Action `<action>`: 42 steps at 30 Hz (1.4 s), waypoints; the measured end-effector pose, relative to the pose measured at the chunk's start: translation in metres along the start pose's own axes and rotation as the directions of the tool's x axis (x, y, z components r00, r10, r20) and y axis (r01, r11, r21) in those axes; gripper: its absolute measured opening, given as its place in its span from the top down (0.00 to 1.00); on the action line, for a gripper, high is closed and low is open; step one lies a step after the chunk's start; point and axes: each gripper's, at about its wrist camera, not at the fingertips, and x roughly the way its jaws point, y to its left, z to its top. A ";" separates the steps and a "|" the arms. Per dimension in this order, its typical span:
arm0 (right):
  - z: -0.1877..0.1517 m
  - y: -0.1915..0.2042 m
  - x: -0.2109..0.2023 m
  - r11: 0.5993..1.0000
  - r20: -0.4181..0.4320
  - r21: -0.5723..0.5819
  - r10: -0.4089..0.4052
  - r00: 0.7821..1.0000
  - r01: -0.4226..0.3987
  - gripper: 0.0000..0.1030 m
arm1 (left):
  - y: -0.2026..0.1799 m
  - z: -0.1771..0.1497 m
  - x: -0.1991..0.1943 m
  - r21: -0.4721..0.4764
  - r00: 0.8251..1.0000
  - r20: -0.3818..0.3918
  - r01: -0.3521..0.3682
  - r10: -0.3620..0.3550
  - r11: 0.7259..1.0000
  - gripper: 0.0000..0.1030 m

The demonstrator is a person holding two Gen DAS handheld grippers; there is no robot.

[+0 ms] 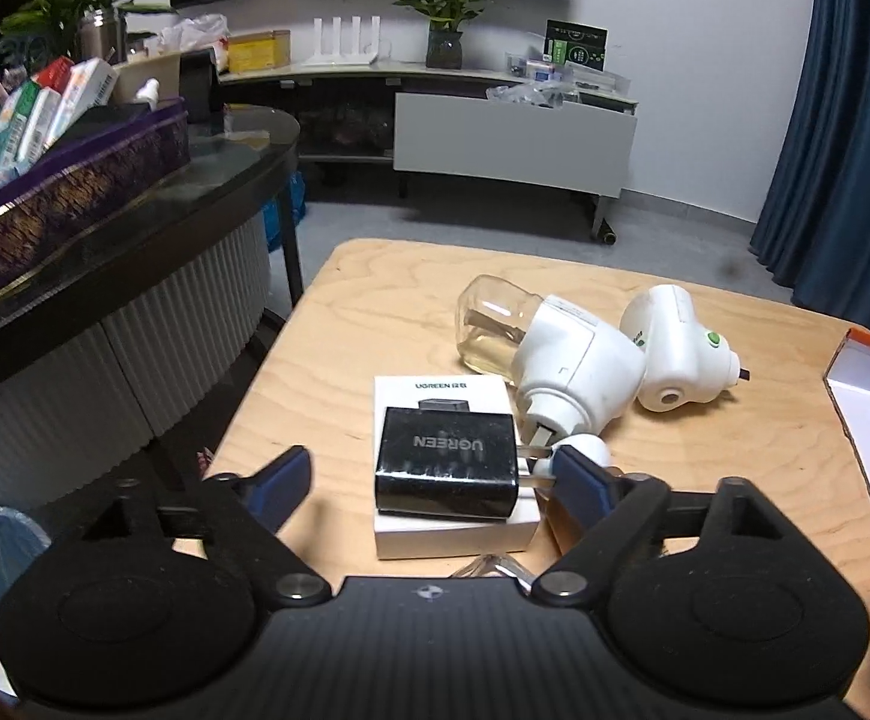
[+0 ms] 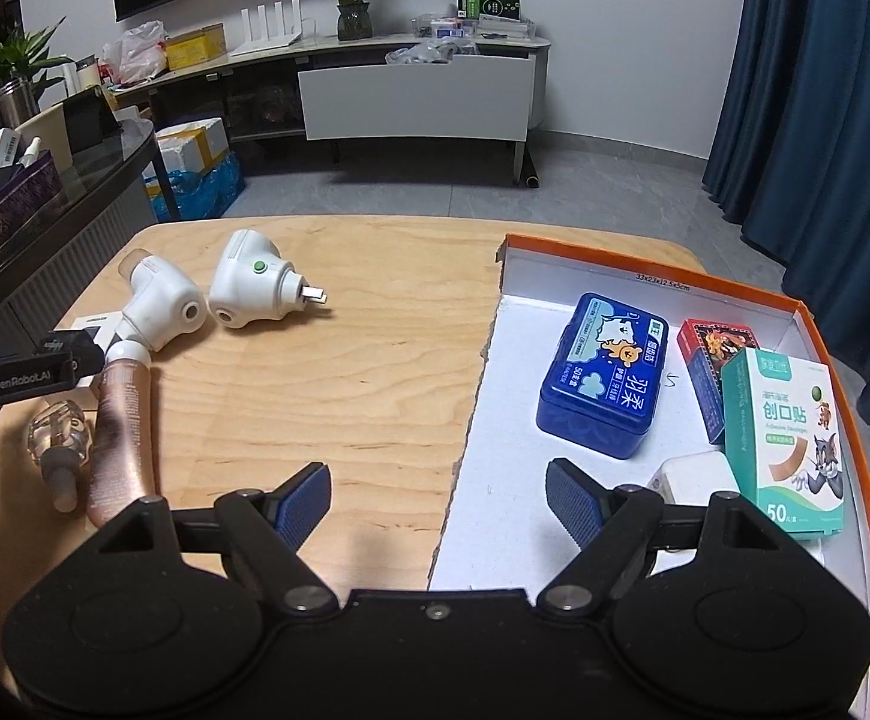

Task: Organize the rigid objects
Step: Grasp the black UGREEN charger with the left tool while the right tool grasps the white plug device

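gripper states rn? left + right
Left gripper: open, straddling the black charger, not gripping.
Right gripper: open, empty.

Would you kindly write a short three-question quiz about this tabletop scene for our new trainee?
1. True or false: the black charger lies on top of a white box.
2. Which colour is the tin inside the orange-rimmed box? A) red B) blue C) yellow
3. Fill in: the button on the white plug-in device is ____.

Key
1. True; it lies between the fingers of the left claw, which do not press on it.
2. B.
3. Green.
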 end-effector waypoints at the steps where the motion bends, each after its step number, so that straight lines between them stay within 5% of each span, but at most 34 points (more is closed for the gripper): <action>1: 0.001 0.001 0.001 1.000 -0.002 -0.002 0.000 1.000 0.000 0.10 | 0.001 0.000 0.001 -0.003 1.000 -0.004 0.011 -0.011 1.000 0.25; 3: 0.002 0.003 0.004 1.000 -0.005 -0.006 -0.001 1.000 0.001 0.10 | 0.002 0.000 0.003 -0.002 0.999 -0.012 0.030 -0.030 1.000 0.40; 23: 0.032 0.048 0.038 0.992 -0.011 -0.076 0.096 0.995 -0.097 0.10 | 0.013 -0.002 -0.011 -0.016 0.996 0.048 0.076 -0.075 0.997 0.41; 33: 0.033 0.056 0.044 0.991 -0.024 -0.087 0.104 0.994 -0.106 0.10 | 0.016 -0.008 -0.002 0.001 0.996 0.066 0.060 -0.060 0.998 0.26; 36: 0.033 0.056 0.047 0.992 -0.026 -0.081 0.099 0.995 -0.101 0.10 | 0.019 -0.009 -0.003 -0.022 0.993 0.079 0.093 -0.091 0.995 0.36; 42: 0.036 0.058 0.052 0.991 -0.024 -0.090 0.098 0.995 -0.100 0.10 | 0.021 -0.010 -0.013 -0.062 0.987 0.122 0.111 -0.103 0.992 0.37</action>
